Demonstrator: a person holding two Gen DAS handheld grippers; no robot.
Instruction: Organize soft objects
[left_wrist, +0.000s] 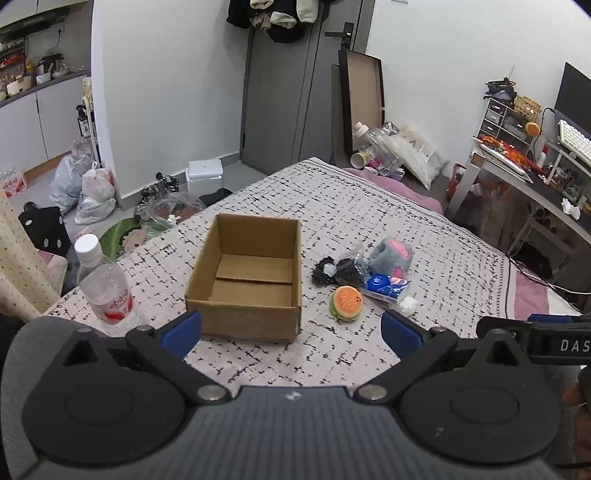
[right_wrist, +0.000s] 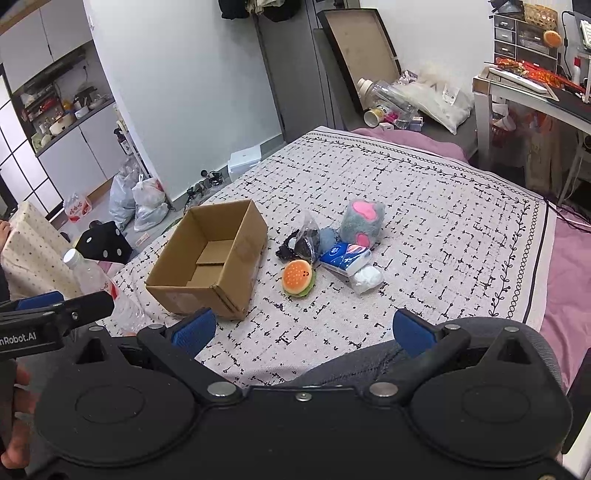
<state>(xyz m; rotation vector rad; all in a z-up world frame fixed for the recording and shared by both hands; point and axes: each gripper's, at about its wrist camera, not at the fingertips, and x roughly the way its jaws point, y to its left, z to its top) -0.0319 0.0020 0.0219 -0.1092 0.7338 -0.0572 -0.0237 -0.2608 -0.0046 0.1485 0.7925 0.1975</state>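
Observation:
An open, empty cardboard box (left_wrist: 249, 280) (right_wrist: 208, 258) stands on the patterned bed cover. To its right lies a cluster of soft things: a burger plush (left_wrist: 346, 303) (right_wrist: 297, 277), a grey and pink paw plush (left_wrist: 392, 255) (right_wrist: 362, 220), a blue tissue pack (left_wrist: 388, 287) (right_wrist: 345, 258), a white wad (left_wrist: 409, 305) (right_wrist: 366, 277) and a dark item in a clear bag (left_wrist: 343, 271) (right_wrist: 301, 242). My left gripper (left_wrist: 291, 332) is open and empty, near the box's front. My right gripper (right_wrist: 304, 330) is open and empty, short of the cluster.
A clear water bottle (left_wrist: 105, 286) (right_wrist: 99, 284) stands left of the box at the bed's corner. Bags and clutter cover the floor beyond the bed (left_wrist: 92, 192). A desk (left_wrist: 532, 173) stands at the right. A pink sheet (right_wrist: 569, 280) edges the cover.

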